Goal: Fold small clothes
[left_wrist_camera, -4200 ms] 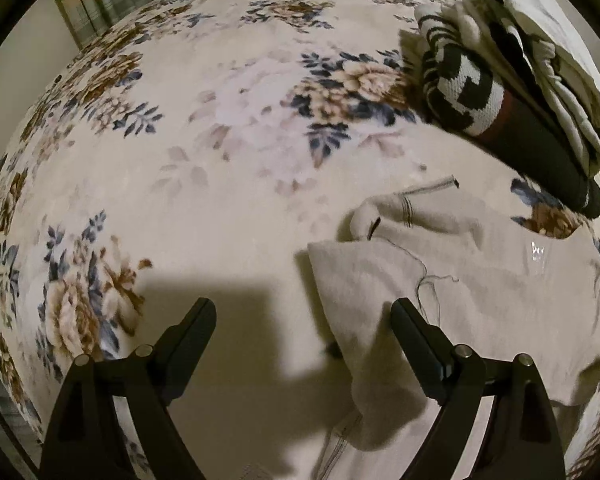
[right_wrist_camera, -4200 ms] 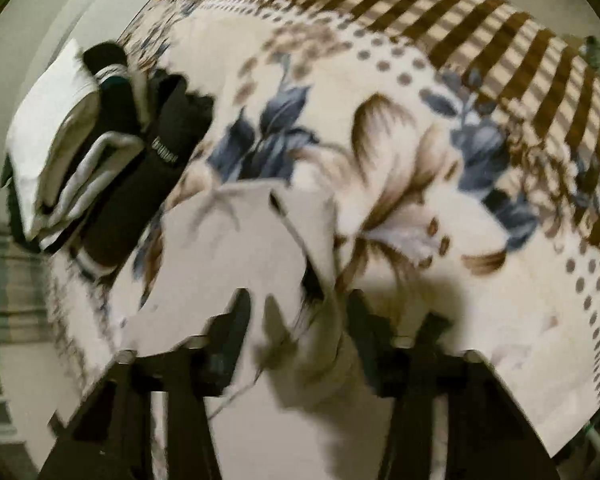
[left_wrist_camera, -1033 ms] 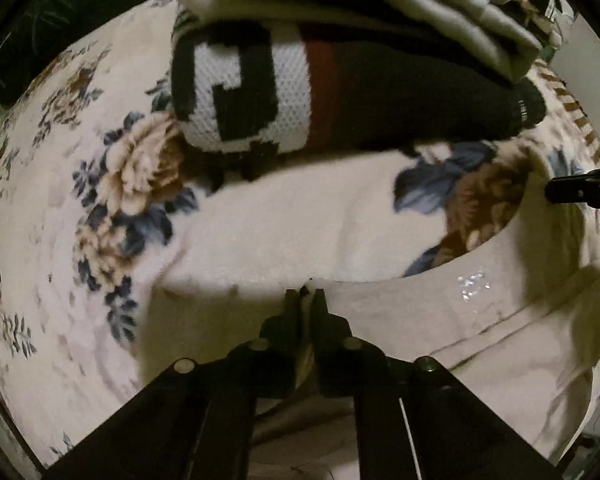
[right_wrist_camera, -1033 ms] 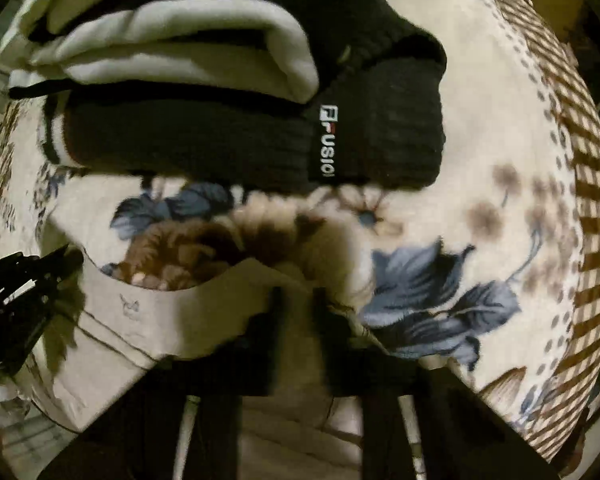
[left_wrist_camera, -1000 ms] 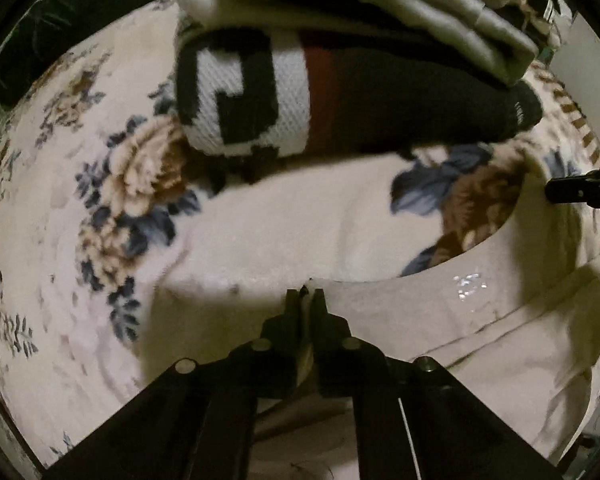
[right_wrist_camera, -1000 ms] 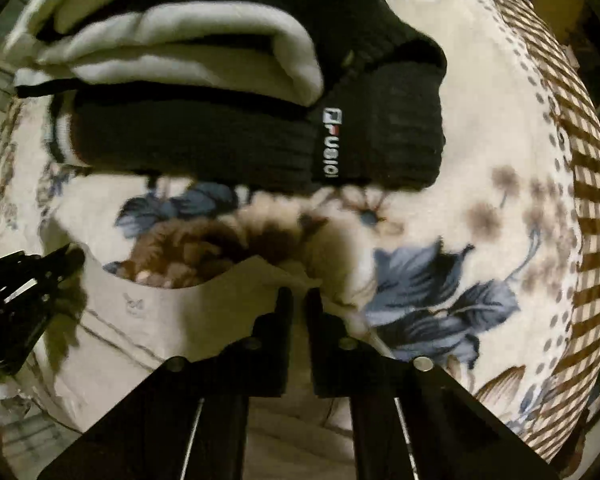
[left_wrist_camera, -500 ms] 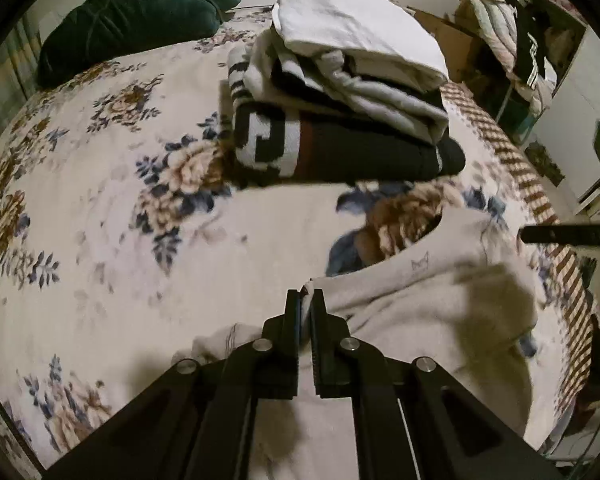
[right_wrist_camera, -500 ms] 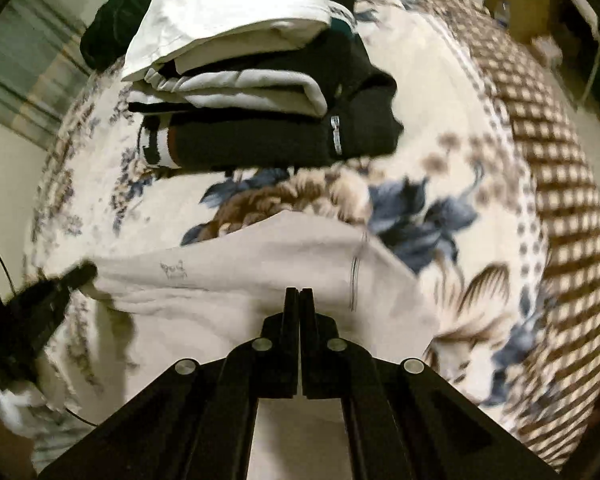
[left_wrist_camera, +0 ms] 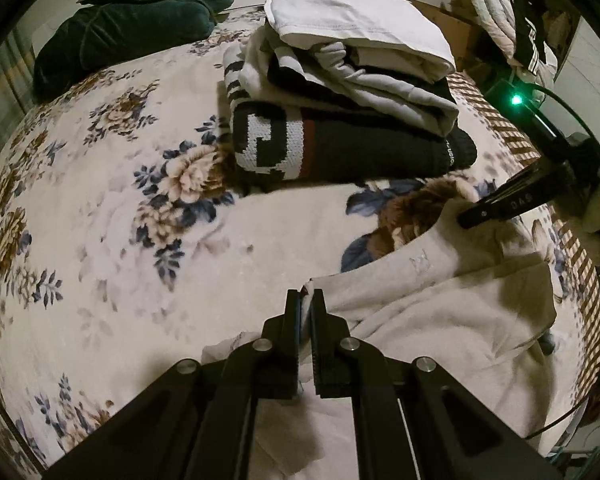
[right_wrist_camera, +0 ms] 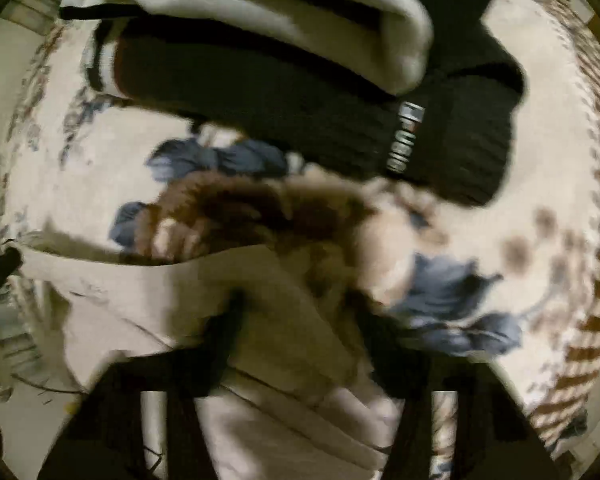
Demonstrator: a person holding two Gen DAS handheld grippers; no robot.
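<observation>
A beige garment (left_wrist_camera: 440, 320) lies doubled over on the floral blanket (left_wrist_camera: 140, 220), its folded edge toward the clothes pile. My left gripper (left_wrist_camera: 306, 294) is shut on the garment's near left corner. My right gripper (right_wrist_camera: 300, 312) shows blurred with its fingers (right_wrist_camera: 228, 320) spread apart over the beige garment (right_wrist_camera: 180, 292); it looks open with cloth lying between the fingers. It also shows in the left wrist view (left_wrist_camera: 476, 214), at the garment's far right edge.
A stack of folded clothes (left_wrist_camera: 348, 80) with a black knit item (left_wrist_camera: 360, 152) at the bottom sits just beyond the garment; it also shows in the right wrist view (right_wrist_camera: 300, 92). A dark green pillow (left_wrist_camera: 132, 20) lies at the back left. More clothes (left_wrist_camera: 512, 12) hang at the far right.
Both grippers carried the garment's edge toward the pile, folding it over. The right gripper's fingers have since spread apart, dropping low again near the black knit item. The left stays shut.
</observation>
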